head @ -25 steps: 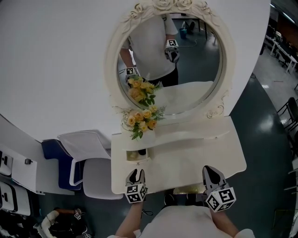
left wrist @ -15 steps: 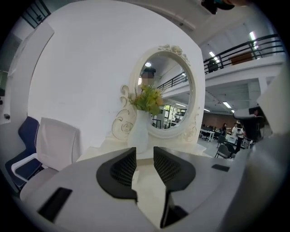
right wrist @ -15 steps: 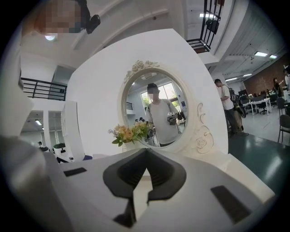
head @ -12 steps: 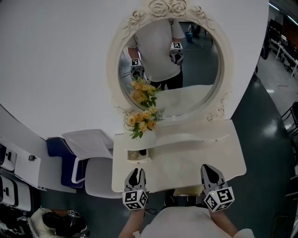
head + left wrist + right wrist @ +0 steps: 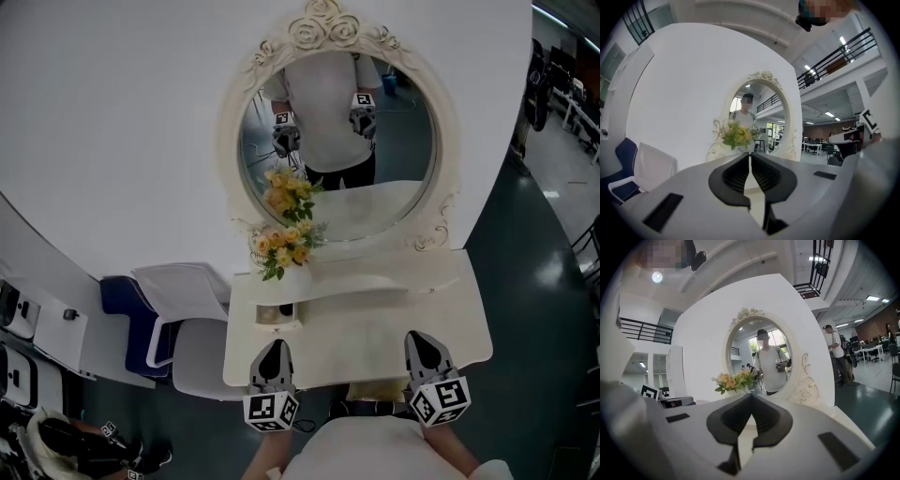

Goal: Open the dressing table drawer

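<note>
The cream dressing table (image 5: 375, 328) stands against the white wall under an oval mirror (image 5: 394, 141). A small drawer (image 5: 277, 314) under its left shelf stands pulled out, with small things inside. My left gripper (image 5: 275, 352) hovers at the table's near edge, just in front of that drawer. Its jaws have just been closing and now meet with nothing between them (image 5: 750, 157). My right gripper (image 5: 420, 345) is over the near edge further right, also shut and empty (image 5: 751, 397). A yellowish patch (image 5: 380, 384) shows below the edge between the two grippers.
A vase of yellow flowers (image 5: 286, 246) stands on the shelf at the back left, above the small drawer. A white chair (image 5: 187, 319) and a blue chair (image 5: 127, 314) stand left of the table. Dark floor lies to the right.
My left gripper has risen: its reflection in the mirror climbed to the height of the right one's. The right gripper has hardly moved.
</note>
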Motion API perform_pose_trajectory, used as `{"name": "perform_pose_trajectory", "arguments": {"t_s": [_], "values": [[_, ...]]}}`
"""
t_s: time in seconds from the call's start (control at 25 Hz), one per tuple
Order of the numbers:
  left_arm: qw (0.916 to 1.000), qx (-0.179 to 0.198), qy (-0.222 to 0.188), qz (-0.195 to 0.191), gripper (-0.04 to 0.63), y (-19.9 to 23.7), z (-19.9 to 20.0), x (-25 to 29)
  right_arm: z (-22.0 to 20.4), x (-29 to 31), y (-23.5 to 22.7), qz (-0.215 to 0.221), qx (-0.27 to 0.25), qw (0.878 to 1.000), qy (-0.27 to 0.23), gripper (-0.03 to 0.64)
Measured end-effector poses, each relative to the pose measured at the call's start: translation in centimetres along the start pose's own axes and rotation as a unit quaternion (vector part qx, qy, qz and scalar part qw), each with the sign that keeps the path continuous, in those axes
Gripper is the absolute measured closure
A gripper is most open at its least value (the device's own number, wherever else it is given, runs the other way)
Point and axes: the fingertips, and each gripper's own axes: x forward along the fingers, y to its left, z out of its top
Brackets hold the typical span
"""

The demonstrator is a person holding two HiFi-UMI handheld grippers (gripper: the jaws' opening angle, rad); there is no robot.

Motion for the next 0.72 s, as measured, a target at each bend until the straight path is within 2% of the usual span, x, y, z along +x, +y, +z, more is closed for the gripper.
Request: {"name": "perform_pose_trajectory", "arguments": {"t_s": [0.28, 0.72], "values": [[0.9997, 0.006, -0.021, -0.007, 0.574, -3.2, 1.6, 0.2, 0.8, -0.5, -1.3, 0.003, -0.012, 1.0, -0.005, 0.609], [0.9997, 0.011, -0.006, -0.02, 0.574, -6.7, 0.6, 0.9, 1.7, -0.3, -2.5, 0.015, -0.021, 1.0, -0.017, 0.611]]}}
